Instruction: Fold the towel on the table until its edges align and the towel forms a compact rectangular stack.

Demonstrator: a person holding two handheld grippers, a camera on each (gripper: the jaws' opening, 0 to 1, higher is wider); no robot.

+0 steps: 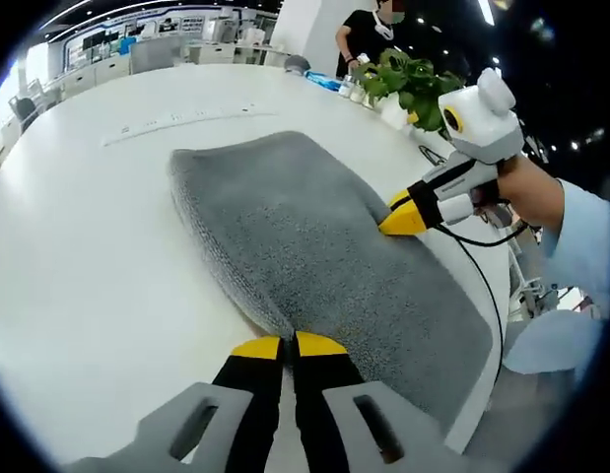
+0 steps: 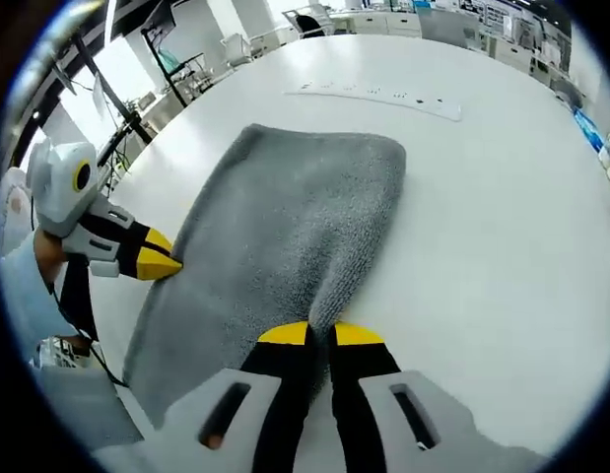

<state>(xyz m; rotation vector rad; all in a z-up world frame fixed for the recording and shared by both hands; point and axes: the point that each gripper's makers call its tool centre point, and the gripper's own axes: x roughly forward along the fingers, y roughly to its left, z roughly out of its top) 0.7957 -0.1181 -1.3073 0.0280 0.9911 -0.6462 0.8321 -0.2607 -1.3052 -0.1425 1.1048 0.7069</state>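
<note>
Left gripper view, left hand-held gripper [image 1: 289, 346] apparently pinching grey towel [image 1: 314, 236] edge, right hand-held gripper [image 2: 320, 334] pinching opposite edge.

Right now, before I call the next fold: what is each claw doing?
Left claw: shut on the grey towel's edge.
Right claw: shut on the towel's opposite edge.

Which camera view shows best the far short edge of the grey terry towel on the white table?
The right gripper view: the grey terry towel's far edge lies whole near the picture's middle, from corner to corner. In the left gripper view the towel runs slantwise and that edge looks foreshortened, though its ribbed fold shows clearly.
</note>
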